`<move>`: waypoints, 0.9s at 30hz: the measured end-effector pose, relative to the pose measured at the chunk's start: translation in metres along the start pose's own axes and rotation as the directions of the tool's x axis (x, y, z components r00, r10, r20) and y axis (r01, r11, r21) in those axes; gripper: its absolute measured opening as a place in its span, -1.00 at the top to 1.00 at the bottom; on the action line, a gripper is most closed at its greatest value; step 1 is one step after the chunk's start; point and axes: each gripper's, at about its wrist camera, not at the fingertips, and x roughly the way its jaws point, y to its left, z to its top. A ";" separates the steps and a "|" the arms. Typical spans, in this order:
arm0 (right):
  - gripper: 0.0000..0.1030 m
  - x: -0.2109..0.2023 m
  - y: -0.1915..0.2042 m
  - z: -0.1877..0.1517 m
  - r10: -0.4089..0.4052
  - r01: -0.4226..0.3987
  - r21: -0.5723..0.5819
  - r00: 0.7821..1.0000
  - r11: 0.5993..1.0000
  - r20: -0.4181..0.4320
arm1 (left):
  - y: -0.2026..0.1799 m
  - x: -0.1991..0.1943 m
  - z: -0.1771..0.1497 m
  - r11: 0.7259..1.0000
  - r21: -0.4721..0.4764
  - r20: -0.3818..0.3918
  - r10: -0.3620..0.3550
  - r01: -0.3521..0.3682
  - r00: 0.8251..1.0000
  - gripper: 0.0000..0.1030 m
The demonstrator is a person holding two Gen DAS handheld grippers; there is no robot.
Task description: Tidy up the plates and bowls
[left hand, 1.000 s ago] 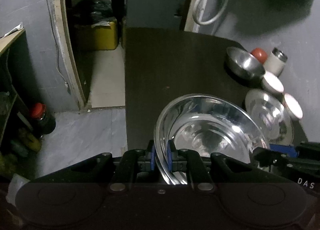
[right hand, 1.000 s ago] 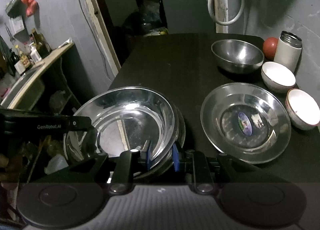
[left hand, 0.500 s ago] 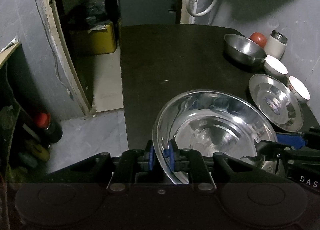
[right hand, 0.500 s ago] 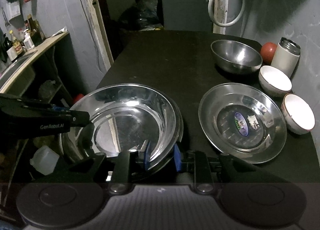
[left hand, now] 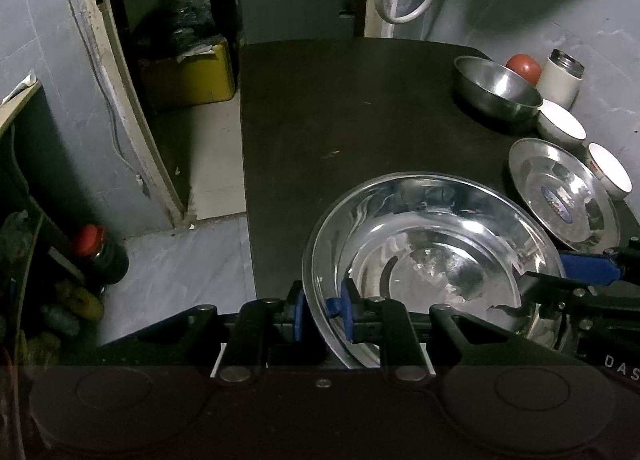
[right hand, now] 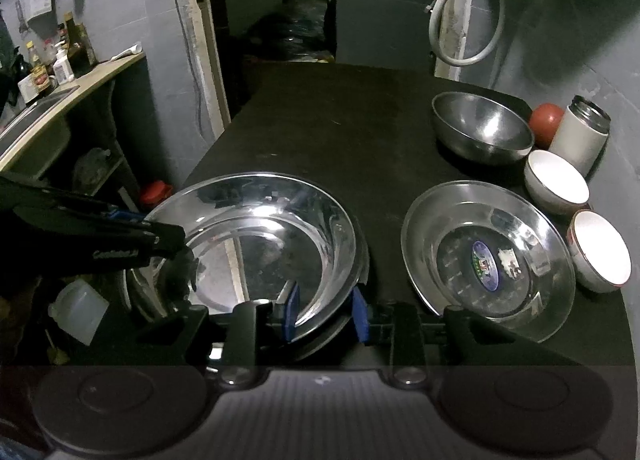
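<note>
Left tongs [left hand: 322, 306]: blue pads either side of the near-left rim of the large shiny steel plate [left hand: 432, 256], one pad outside, one inside, clamped on it. Right tongs [right hand: 325, 310]: blue pads straddle the near rim of the same plate [right hand: 256, 244] from the opposite side; the gap looks wider than the rim, and a second darker rim edge shows just under the top one there, so can't tell if they actually pinch or if it's two stacked plates. The plate sits tilted at the near-left corner of the black table [left hand: 360, 108], its left part overhanging the table edge with floor visible beneath in the right wrist view. Whether the plate touches the table: can't tell. Each view shows the other tongs body reaching in at the plate's far side. Just right of it, apart, a smaller steel plate with a blue sticker [right hand: 486, 260] lies flat on the table. Past that, along the wall: two white ceramic bowls [right hand: 558, 182] side by side, a deep steel mixing bowl [right hand: 482, 132], a white cylindrical flask with a metal top [right hand: 580, 136], and a red round object [right hand: 546, 120] behind the steel bowl. Centre and far part of the table carry nothing.
</note>
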 end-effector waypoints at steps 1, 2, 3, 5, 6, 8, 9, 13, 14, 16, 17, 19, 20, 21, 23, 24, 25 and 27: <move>0.29 0.000 0.000 0.000 0.002 -0.002 -0.003 1.000 1.000 0.001 | 0.000 0.001 0.000 1.000 0.001 -0.001 0.001 -0.001 1.000 0.60; 0.28 0.000 0.000 -0.001 0.004 -0.004 -0.005 1.000 1.000 0.002 | -0.001 0.001 0.000 1.000 0.006 -0.003 0.004 -0.004 1.000 0.60; 0.25 0.000 0.001 -0.001 0.005 -0.005 -0.006 1.000 1.000 0.003 | -0.002 0.002 0.000 1.000 0.009 -0.006 0.005 -0.005 1.000 0.60; 0.22 0.001 0.000 -0.001 0.006 -0.006 -0.009 1.000 1.000 0.004 | -0.002 0.003 -0.001 1.000 0.009 -0.012 0.008 -0.008 1.000 0.60; 0.22 0.002 0.000 -0.002 0.006 -0.006 -0.006 1.000 1.000 0.000 | -0.003 0.003 0.000 1.000 0.014 -0.010 0.011 -0.011 1.000 0.60; 0.21 0.002 -0.002 -0.003 0.009 -0.009 0.000 1.000 1.000 0.001 | -0.005 0.002 0.000 1.000 0.022 -0.004 0.016 -0.016 1.000 0.60; 0.21 0.002 -0.003 -0.003 0.015 -0.016 0.004 1.000 1.000 0.004 | -0.005 0.002 0.001 1.000 0.022 -0.002 0.021 -0.020 1.000 0.60; 0.03 -0.002 -0.007 -0.006 0.025 -0.026 0.018 0.999 1.000 0.020 | -0.004 -0.002 0.004 0.999 0.014 0.001 0.041 -0.041 0.999 0.35; -0.02 -0.003 -0.009 -0.007 0.027 -0.027 0.026 0.999 0.999 0.025 | -0.004 -0.004 0.005 0.999 0.012 0.006 0.045 -0.045 0.999 0.21; -0.20 -0.006 -0.016 -0.010 0.023 -0.025 0.051 0.999 0.998 0.038 | -0.006 -0.009 0.009 0.998 0.012 0.022 0.054 -0.054 0.998 -0.08; -0.23 -0.008 -0.020 -0.011 0.020 -0.023 0.067 0.999 0.998 0.044 | -0.007 -0.011 0.011 0.998 0.014 0.032 0.060 -0.061 0.998 -0.27; -0.46 -0.013 -0.031 -0.015 0.011 -0.017 0.108 0.998 0.994 0.059 | -0.012 -0.016 0.016 0.997 0.023 0.055 0.070 -0.071 0.996 -0.45; -0.52 -0.015 -0.036 -0.016 0.005 -0.013 0.125 0.998 0.992 0.067 | -0.014 -0.017 0.019 0.997 0.029 0.063 0.070 -0.072 0.996 -0.56; -0.62 -0.018 -0.041 -0.018 -0.002 -0.009 0.145 0.997 0.989 0.077 | -0.017 -0.018 0.022 0.997 0.035 0.070 0.069 -0.072 0.995 -0.61; -0.74 -0.024 -0.054 -0.022 -0.017 -0.002 0.186 0.995 0.983 0.098 | -0.025 -0.019 0.029 0.997 0.050 0.084 0.062 -0.066 0.995 -0.81; -0.80 -0.027 -0.059 -0.024 -0.026 0.003 0.205 0.994 0.979 0.108 | -0.031 -0.019 0.032 0.996 0.058 0.091 0.057 -0.063 0.994 -0.87; -0.88 -0.030 -0.066 -0.027 -0.038 0.010 0.227 0.992 0.974 0.116 | -0.036 -0.019 0.034 0.996 0.067 0.099 0.050 -0.057 0.994 -0.94; -0.96 -0.033 -0.077 -0.031 -0.064 0.029 0.263 0.990 0.964 0.126 | -0.048 -0.018 0.040 0.995 0.088 0.113 0.026 -0.037 0.993 -0.98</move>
